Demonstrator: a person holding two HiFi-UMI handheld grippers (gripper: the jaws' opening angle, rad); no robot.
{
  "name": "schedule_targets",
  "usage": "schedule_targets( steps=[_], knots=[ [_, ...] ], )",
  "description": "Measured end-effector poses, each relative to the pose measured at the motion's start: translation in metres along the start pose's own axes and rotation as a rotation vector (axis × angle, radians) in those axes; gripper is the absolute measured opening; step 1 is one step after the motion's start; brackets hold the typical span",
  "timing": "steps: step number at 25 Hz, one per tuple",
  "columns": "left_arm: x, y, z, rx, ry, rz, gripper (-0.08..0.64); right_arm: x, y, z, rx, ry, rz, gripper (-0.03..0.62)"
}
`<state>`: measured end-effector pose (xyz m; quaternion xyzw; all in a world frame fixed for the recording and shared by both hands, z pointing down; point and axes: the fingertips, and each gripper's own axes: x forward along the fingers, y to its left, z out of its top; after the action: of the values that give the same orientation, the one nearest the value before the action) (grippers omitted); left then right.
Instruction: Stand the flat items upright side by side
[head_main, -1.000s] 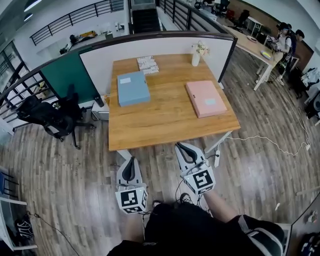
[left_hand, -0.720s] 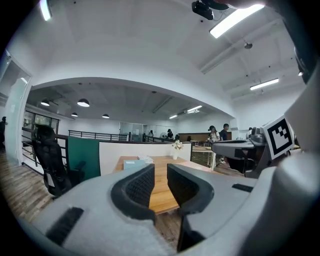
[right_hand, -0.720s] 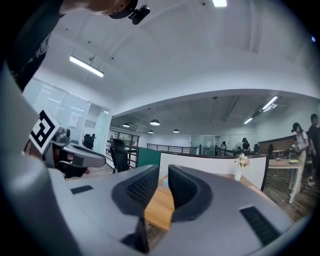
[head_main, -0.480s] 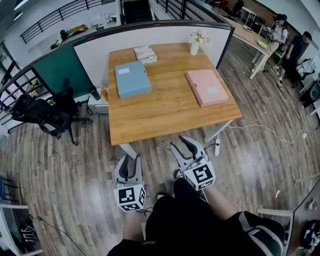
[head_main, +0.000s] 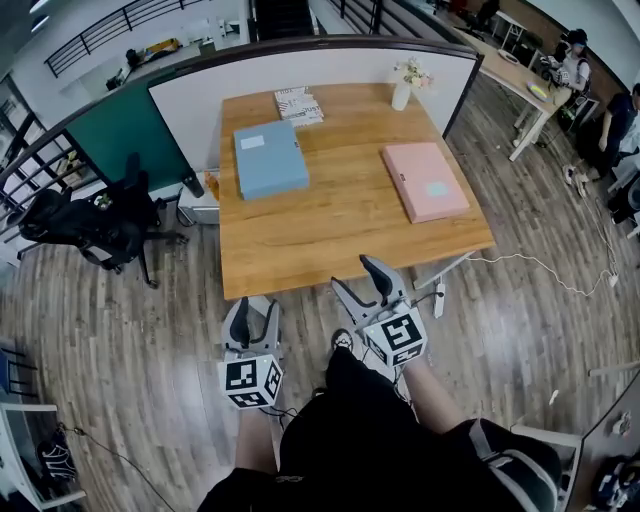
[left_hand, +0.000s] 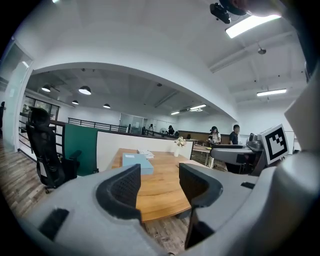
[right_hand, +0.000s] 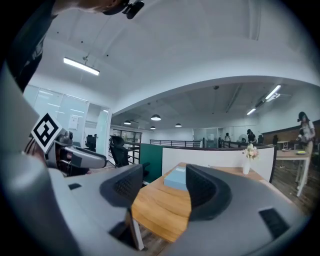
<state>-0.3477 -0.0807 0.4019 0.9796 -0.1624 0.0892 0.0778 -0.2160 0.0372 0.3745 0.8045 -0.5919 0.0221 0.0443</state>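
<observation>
A blue flat box (head_main: 270, 158) lies on the left of the wooden table (head_main: 340, 235) and a pink flat box (head_main: 425, 181) lies on the right, both flat. My left gripper (head_main: 254, 312) hangs over the floor in front of the table's near edge. My right gripper (head_main: 360, 282) is at that edge. Both pairs of jaws have just been opening and hold nothing. The left gripper (left_hand: 159, 185) looks along the table at the blue box (left_hand: 137, 161). From the right gripper (right_hand: 164, 187) the blue box (right_hand: 176, 179) also shows.
A white vase of flowers (head_main: 402, 92) and a stack of booklets (head_main: 298, 105) stand at the table's far edge, against a partition (head_main: 200, 95). A black office chair (head_main: 95, 225) is on the left. A cable (head_main: 540, 265) runs over the floor on the right.
Both grippers have gone from shut to open with nothing between the jaws. Both have come closer to the table's near edge.
</observation>
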Motion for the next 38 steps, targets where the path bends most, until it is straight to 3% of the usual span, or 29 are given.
schedule_targets(
  steps=[5, 13, 21, 30, 38],
  knots=[
    [0.059, 0.014, 0.021, -0.013, -0.003, -0.009, 0.250, 0.042, -0.040, 0.015, 0.031, -0.032, 0.003, 0.276],
    [0.150, 0.018, 0.045, -0.016, 0.016, 0.020, 0.250, 0.095, -0.113, 0.021, 0.024, 0.001, 0.031, 0.276],
    [0.217, 0.033, 0.052, -0.037, 0.056, 0.039, 0.264, 0.155, -0.148, 0.009, 0.091, 0.021, 0.079, 0.276],
    [0.285, 0.094, 0.045, -0.064, 0.104, 0.059, 0.264, 0.239, -0.168, -0.022, 0.115, 0.105, 0.091, 0.276],
    [0.366, 0.170, 0.025, -0.123, 0.193, 0.017, 0.273, 0.331, -0.191, -0.062, 0.176, 0.235, 0.058, 0.284]
  ],
)
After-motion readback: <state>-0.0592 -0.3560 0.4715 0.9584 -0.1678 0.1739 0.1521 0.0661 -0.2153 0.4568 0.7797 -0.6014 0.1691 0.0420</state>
